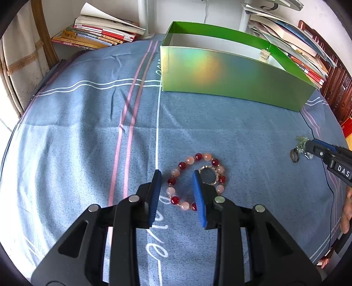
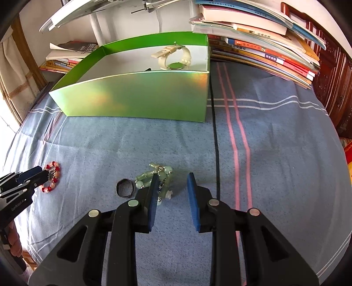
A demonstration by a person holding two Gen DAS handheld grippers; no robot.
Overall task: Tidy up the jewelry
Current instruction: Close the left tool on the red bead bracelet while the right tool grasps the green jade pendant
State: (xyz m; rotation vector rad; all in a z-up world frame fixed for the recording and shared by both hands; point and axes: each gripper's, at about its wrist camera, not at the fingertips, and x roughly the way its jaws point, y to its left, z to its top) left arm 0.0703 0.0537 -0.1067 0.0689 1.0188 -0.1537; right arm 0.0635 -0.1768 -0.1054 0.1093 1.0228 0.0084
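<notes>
A red and pink bead bracelet (image 1: 176, 176) lies on the blue cloth, with a small gold-rimmed ring (image 1: 208, 176) inside its loop. My left gripper (image 1: 176, 173) is open and low over the bracelet's left half, one finger outside it, one inside. A pale green bead bracelet (image 2: 162, 176) and a dark ring (image 2: 124, 187) lie ahead of my right gripper (image 2: 172, 176), which is open with its left finger over the green beads. A green box (image 2: 136, 96) behind holds a white watch (image 2: 176, 57).
Stacks of books (image 2: 264, 50) stand behind and right of the box, more books (image 1: 96, 33) at the far left. A black cable (image 2: 214, 132) runs down the cloth right of the box. A white post (image 1: 144, 17) stands behind.
</notes>
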